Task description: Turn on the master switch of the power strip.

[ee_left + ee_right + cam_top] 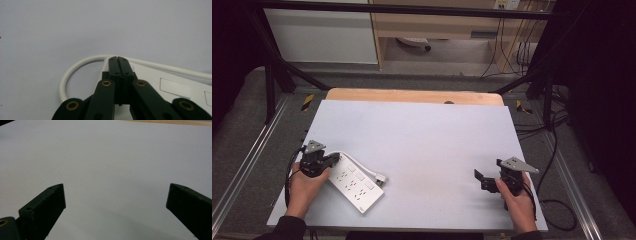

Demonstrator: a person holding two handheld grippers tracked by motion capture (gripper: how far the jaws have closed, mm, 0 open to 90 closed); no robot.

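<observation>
A white power strip [354, 184] lies slantwise on the pale mat at the front left, and its white cable [357, 162] loops round its far end to a plug [382, 178]. My left gripper [334, 159] rests at the strip's upper left end. In the left gripper view its jaws are pressed flat together, with the tips [117, 58] over the strip's end [155, 82], right where the cable [75, 67] curves away. Nothing shows between them. My right gripper [478, 177] hovers at the front right with its jaws wide apart [116, 192] over bare mat.
The pale grey mat [422, 135] covers a wooden table whose far edge [412, 95] shows beyond it. Black frame bars and floor cables [557, 150] flank the table. A cabinet stands beyond.
</observation>
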